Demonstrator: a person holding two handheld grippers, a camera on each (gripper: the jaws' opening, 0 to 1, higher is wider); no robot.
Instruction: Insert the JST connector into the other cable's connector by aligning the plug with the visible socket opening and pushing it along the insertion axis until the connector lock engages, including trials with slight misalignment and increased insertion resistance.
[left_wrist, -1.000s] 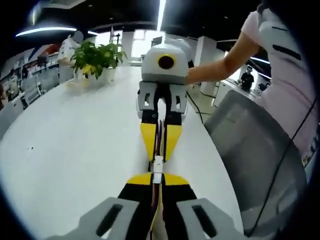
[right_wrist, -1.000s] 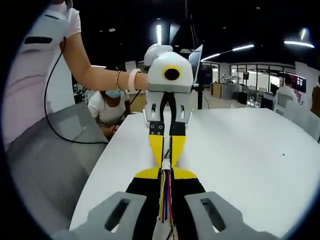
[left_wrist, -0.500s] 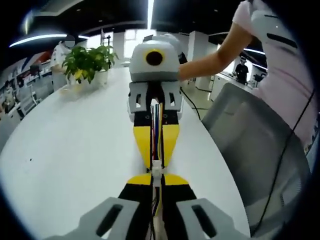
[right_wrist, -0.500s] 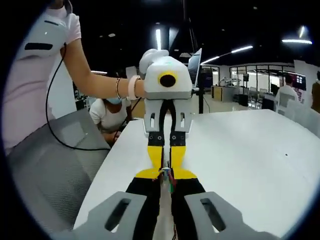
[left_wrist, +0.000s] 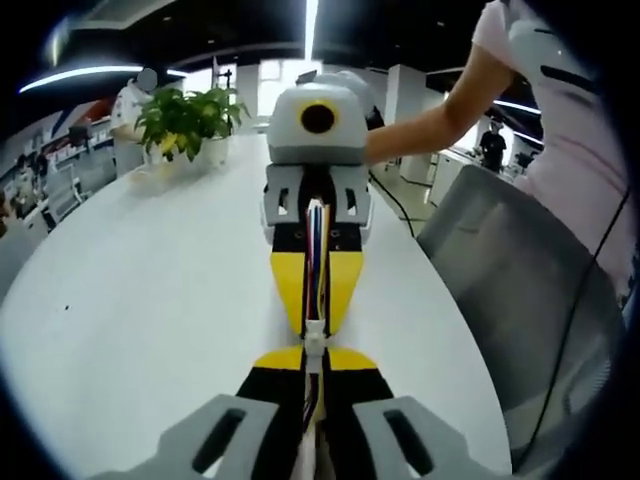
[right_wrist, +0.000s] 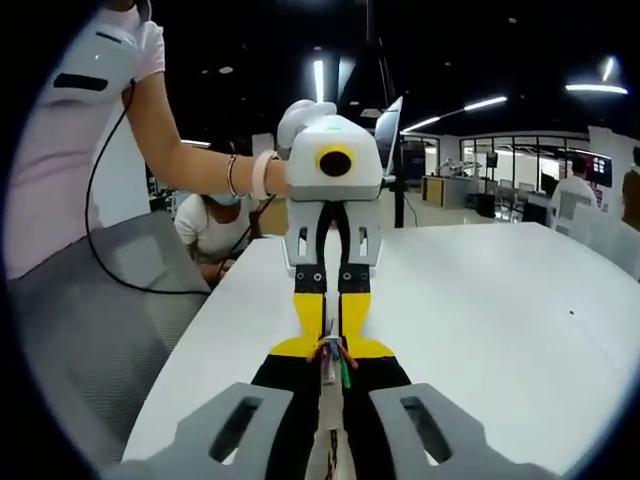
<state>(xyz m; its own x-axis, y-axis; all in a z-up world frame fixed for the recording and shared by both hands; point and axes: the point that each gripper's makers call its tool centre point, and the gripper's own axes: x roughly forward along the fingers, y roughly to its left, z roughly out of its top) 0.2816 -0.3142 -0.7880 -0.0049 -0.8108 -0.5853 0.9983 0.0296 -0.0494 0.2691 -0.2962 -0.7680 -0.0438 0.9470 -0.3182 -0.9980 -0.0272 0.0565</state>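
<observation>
In the left gripper view, the left claw (left_wrist: 314, 352) has its yellow-tipped jaws closed tight on a cable whose white JST connector (left_wrist: 315, 334) sits right at the jaw tips. Directly ahead, tip to tip, the right claw (left_wrist: 316, 318) points back at it, closed on the other cable (left_wrist: 316, 255), whose coloured wires run up between its jaws. The white connector bridges the two claws, just above the white bench (left_wrist: 150, 290). Off to the left of the claws, far back on the bench, stands a potted plant (left_wrist: 188, 118); to the right is a grey chair (left_wrist: 520, 290) and a person's arm (left_wrist: 440, 115).

In the right gripper view, the right claw (right_wrist: 330, 352) is shut on coloured wires (right_wrist: 336, 352) that bunch at its tips, touching the left claw (right_wrist: 330, 335) facing it. Whether the connectors are fully mated cannot be told.
</observation>
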